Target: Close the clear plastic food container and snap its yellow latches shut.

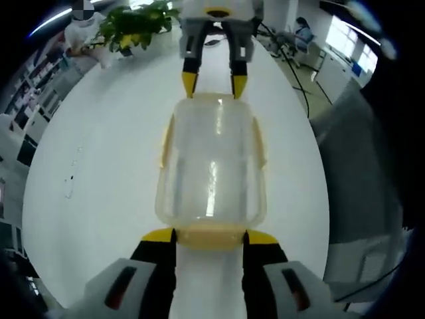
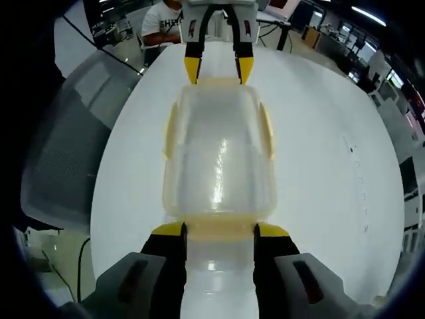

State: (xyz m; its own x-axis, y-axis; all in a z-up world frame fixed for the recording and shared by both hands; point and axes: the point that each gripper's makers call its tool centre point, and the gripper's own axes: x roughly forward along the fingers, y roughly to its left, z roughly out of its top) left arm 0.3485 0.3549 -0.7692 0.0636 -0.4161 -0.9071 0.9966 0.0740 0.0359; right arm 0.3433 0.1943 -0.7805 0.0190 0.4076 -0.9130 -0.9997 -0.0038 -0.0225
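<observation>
Nearest in the left gripper view, the left tongs [image 1: 209,234] stand open, yellow tips either side of the near end latch [image 1: 210,236] of the container [image 1: 211,163], which lies lid-on along the white counter [image 1: 99,173]. At the far end the right tongs [image 1: 214,84] are open too, straddling the opposite latch [image 2: 219,229]. I'd press both ends down together, squarely, so the box doesn't skate. The side latches [image 1: 167,138] look unfastened, though that is hard to tell. A potted plant [image 1: 136,26] sits beyond.

white table [image 1: 99,166] | potted plant [image 1: 136,26] at far edge | grey chair [image 2: 73,146] beside table
</observation>
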